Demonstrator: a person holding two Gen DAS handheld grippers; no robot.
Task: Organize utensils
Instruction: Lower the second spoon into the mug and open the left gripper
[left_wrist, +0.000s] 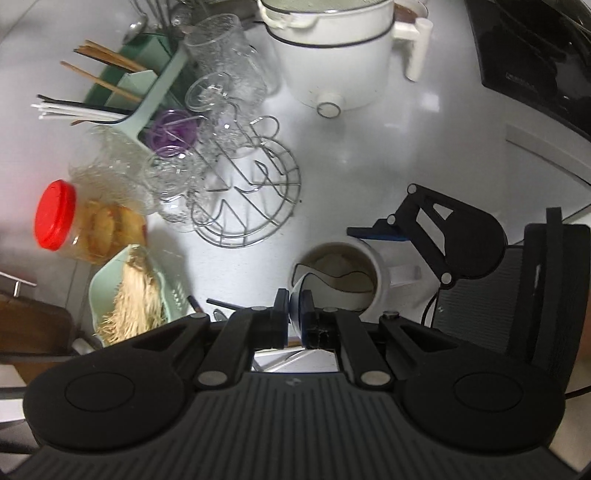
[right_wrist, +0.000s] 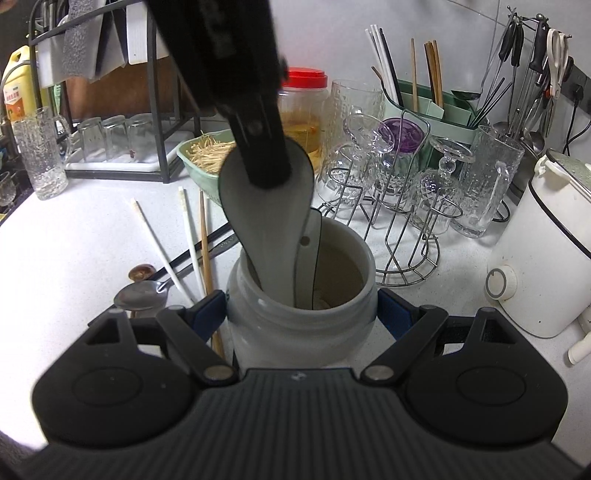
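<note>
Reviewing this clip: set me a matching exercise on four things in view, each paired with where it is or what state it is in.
Things:
1. ceramic spoon
2. white jar
3. metal spoon
4. jar with the red lid

Places or states:
A. lying on the counter beside loose chopsticks
B. clamped between the right gripper's pads
C. standing behind the green dish of noodles
D. pinched by the left gripper, handle down inside the jar mouth

Pairs: 1-D, 2-B, 3-A, 4-C
</note>
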